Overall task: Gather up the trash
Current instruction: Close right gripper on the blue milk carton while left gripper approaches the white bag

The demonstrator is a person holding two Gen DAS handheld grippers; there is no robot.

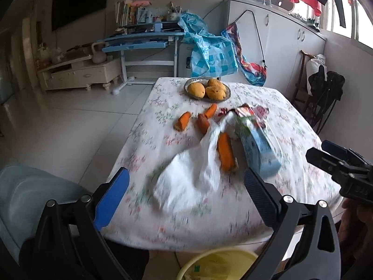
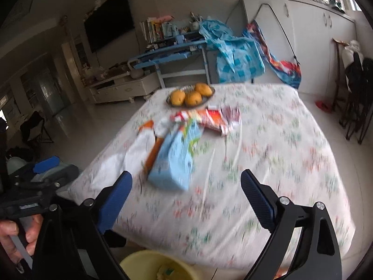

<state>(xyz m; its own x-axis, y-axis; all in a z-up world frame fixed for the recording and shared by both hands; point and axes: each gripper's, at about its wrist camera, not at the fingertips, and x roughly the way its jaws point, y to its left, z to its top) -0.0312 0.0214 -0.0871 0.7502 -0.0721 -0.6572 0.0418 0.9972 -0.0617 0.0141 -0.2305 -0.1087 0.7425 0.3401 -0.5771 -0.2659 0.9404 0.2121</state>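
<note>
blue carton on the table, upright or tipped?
Tipped. The blue carton lies on its side on the floral tablecloth, beside an orange peel; the frames are blurred.

left gripper point(image 1: 186, 184) wide apart, nothing between its fingers, pointing forward and slightly down. right gripper point(image 2: 186, 186) same, spread wide and holding nothing. both side by side, close together. left hand point(image 2: 16, 240) wraps its handle.

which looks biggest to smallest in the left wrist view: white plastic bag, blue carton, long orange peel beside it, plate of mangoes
1. white plastic bag
2. blue carton
3. plate of mangoes, though it sits farther away, so its rank against the carton is unsure
4. long orange peel
</note>
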